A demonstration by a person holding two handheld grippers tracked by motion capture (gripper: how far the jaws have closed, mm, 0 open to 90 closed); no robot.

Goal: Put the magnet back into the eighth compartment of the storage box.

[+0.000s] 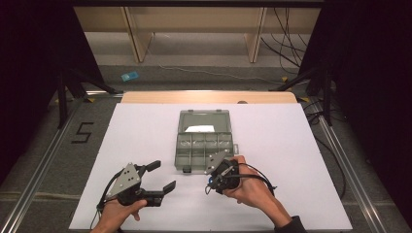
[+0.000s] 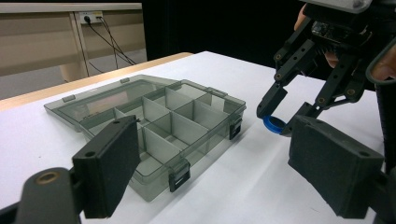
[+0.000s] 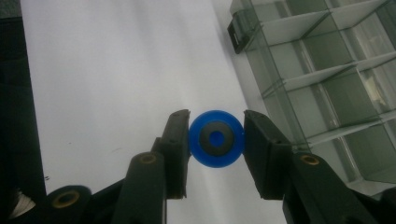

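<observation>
Blue ring (image 2: 273,124) partly hidden behind the left hand-held gripper (image 2: 224,172) pad, organiser box (image 3: 327,79) cut off by frame edge, white slip (image 1: 200,129) under lid too small to read.

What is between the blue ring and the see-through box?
Just bare white table, seen in the right gripper view; the blue ring sits beside the box.

A white table (image 1: 145,145) with a wooden far edge (image 1: 209,97) is set on a grey carpeted floor (image 1: 43,141). Black curtains (image 1: 29,58) are hung on both sides. Beyond the table, light wooden furniture (image 1: 194,24) is seen, with black cables (image 1: 286,48) trailing across the floor. A black numeral 5 (image 1: 82,132) is taped to the floor at the left, and a small blue object (image 1: 129,76) lies farther back. Metal rails (image 1: 43,160) are laid along both sides.
</observation>
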